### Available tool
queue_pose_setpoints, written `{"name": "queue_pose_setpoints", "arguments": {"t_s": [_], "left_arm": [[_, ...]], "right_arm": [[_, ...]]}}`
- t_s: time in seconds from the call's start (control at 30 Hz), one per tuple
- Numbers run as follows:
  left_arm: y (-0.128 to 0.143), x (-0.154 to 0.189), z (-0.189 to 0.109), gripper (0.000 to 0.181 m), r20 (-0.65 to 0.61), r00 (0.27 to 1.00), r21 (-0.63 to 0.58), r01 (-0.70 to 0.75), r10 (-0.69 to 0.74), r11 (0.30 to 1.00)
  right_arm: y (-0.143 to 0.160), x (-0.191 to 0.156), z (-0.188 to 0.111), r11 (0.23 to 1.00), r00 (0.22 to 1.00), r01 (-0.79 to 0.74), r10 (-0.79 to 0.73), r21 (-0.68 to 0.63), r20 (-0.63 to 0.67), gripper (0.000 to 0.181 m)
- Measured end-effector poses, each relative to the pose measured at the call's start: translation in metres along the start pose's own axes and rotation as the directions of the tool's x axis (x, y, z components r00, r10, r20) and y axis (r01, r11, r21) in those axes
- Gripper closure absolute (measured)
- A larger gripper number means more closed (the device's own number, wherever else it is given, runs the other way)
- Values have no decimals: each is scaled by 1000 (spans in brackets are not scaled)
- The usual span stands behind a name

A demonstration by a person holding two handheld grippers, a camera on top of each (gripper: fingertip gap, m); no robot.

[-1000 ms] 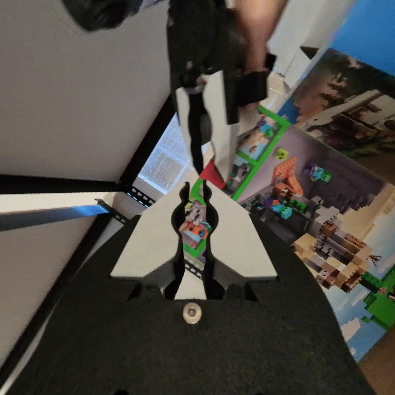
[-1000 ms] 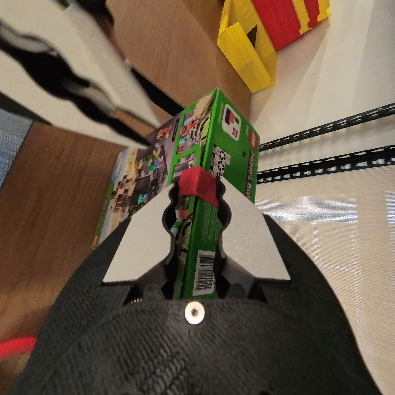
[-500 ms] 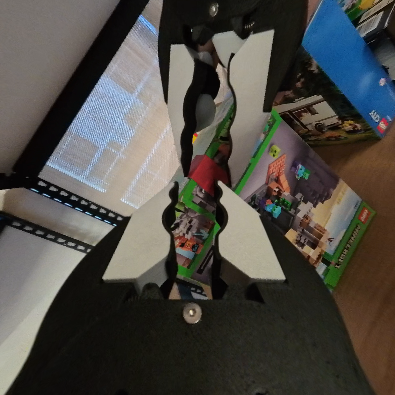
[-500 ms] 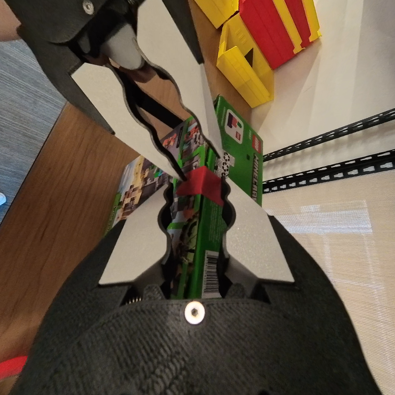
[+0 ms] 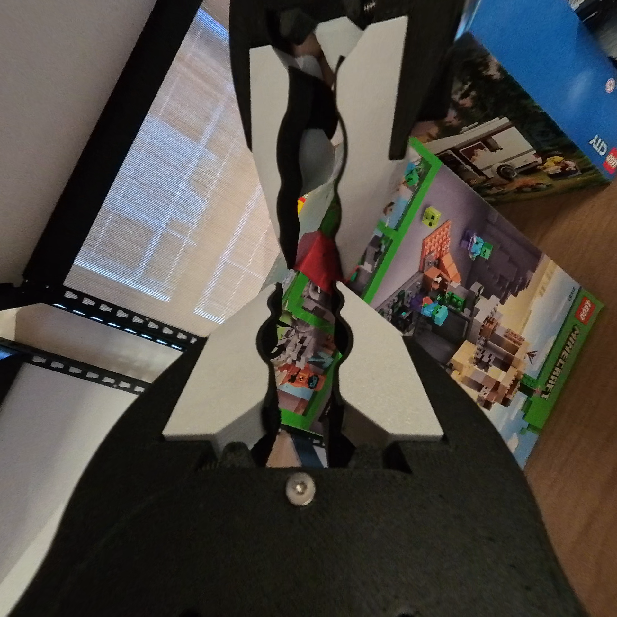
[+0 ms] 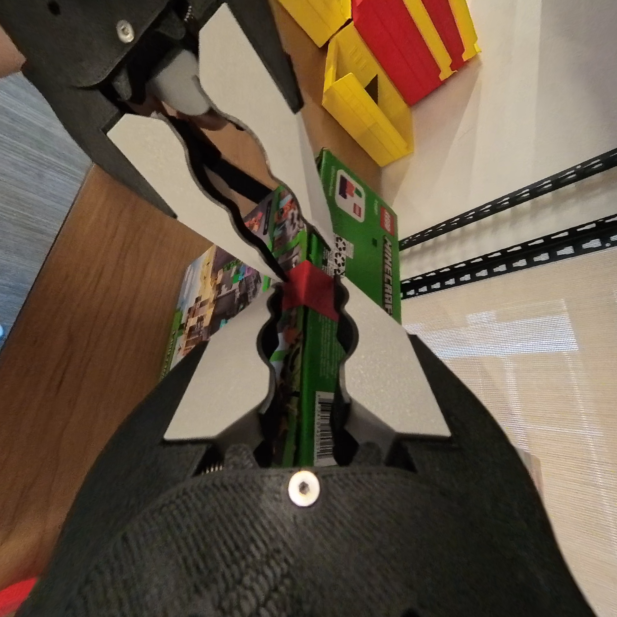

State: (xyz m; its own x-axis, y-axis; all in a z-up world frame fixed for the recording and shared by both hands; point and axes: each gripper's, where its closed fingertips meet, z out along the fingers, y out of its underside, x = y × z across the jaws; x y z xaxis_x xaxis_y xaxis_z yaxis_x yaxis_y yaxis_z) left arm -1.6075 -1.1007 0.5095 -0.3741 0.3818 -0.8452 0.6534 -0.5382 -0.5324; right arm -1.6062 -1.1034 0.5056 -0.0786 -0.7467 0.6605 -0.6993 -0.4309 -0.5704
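A small red brick (image 6: 309,290) sits pinched between the tips of my right gripper (image 6: 307,286), which is shut on it. My left gripper (image 5: 307,285) meets it tip to tip and is open. Its fingertips stand on either side of the near edge of the red brick (image 5: 317,263); I cannot tell whether they touch it. In the right wrist view the left gripper (image 6: 307,263) comes in from the top left. In the left wrist view the right gripper (image 5: 317,270) comes down from the top. Both hover above a green toy box (image 5: 467,300) lying flat.
The green toy box (image 6: 364,233) lies on a wooden surface (image 6: 83,267). A blue toy box (image 5: 534,83) lies beyond it. Yellow bins (image 6: 367,110) and a red bin (image 6: 410,50) stand by the wall. Black slotted rails (image 6: 500,257) and a pale mesh panel (image 5: 150,183) are close by. Only a small space, under 4 cm, lies between the two pairs of fingers.
My left gripper has opened wider and closed in on the red brick until the two grippers stand tip to tip. The right gripper has kept its hold on the brick.
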Motion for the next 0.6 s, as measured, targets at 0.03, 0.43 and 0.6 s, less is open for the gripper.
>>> {"name": "queue_pose_setpoints", "arguments": {"t_s": [0.03, 0.43, 0.6], "left_arm": [[0, 0, 0, 154, 4, 1000, -2, -7, 7, 1000], [1, -5, 0, 162, -12, 999, 22, 50, -50, 999], [-1, -4, -1, 161, -42, 995, 37, 88, -87, 995]], "right_arm": [[0, 1, 0, 1000, 1000, -16, 16, 7, 1, 153], [1, 3, -2, 999, 1000, -26, 26, 34, 3, 158], [-1, 3, -4, 997, 998, -58, 56, 58, 30, 157]]}}
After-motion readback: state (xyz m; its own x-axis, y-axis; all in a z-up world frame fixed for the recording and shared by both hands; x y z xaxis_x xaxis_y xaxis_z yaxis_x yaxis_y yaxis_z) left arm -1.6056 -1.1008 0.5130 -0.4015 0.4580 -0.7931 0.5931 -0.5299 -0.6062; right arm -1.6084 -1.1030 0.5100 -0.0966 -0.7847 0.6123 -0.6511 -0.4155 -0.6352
